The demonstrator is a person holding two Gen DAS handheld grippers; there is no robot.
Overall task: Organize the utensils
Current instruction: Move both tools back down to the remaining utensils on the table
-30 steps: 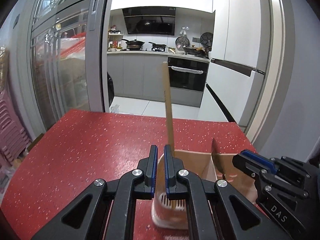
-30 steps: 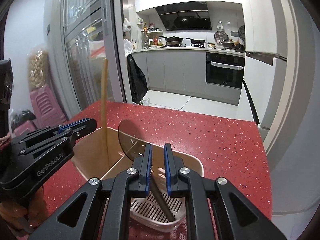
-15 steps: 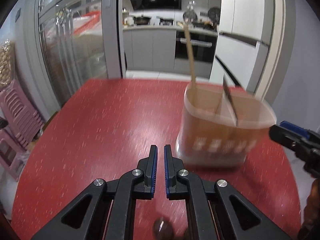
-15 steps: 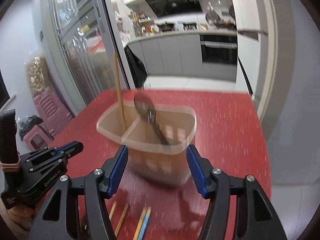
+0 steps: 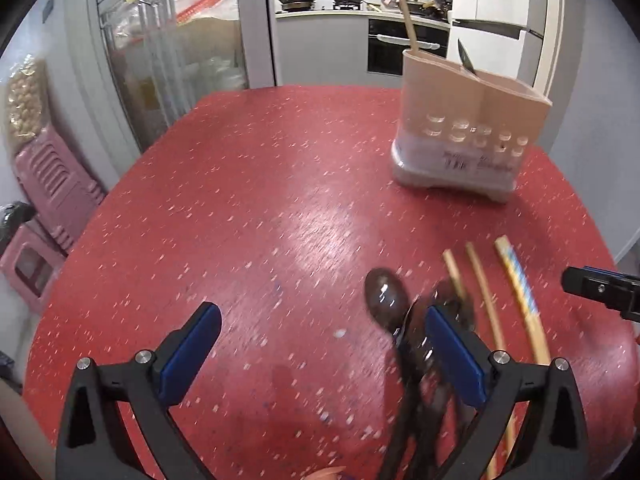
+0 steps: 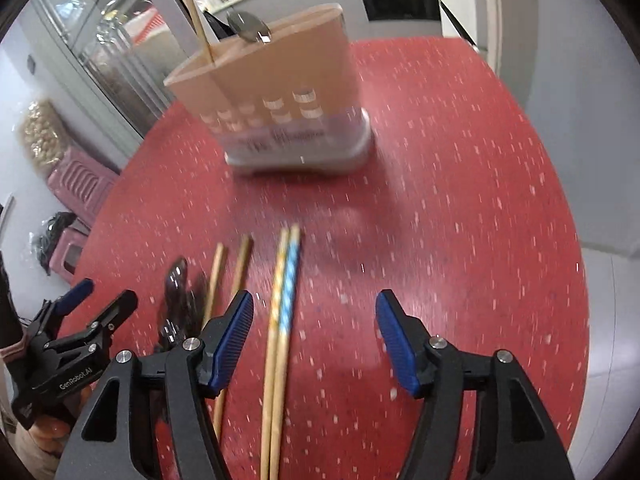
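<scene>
A beige utensil holder [image 5: 468,120] stands on the red table [image 5: 260,208], with a wooden chopstick [image 5: 406,12] and a dark spoon in it; it also shows in the right wrist view [image 6: 280,96]. Dark spoons [image 5: 386,298] and several chopsticks [image 5: 520,300] lie on the table near me. My left gripper [image 5: 320,340] is open above the table, its right finger over the spoons. My right gripper [image 6: 316,328] is open and empty over a patterned chopstick pair [image 6: 284,304]. Plain chopsticks [image 6: 224,280] and the spoons [image 6: 178,292] lie to its left.
A glass sliding door [image 5: 176,52] and pink plastic stools [image 5: 48,200] stand left of the table. A kitchen with an oven [image 5: 400,48] lies beyond. The table's right edge [image 6: 560,200] drops to a grey floor.
Both grippers pulled back from the holder toward the table's near side. The left gripper opened from shut; the right opened earlier and stays open. A spoon now stands in the holder.
</scene>
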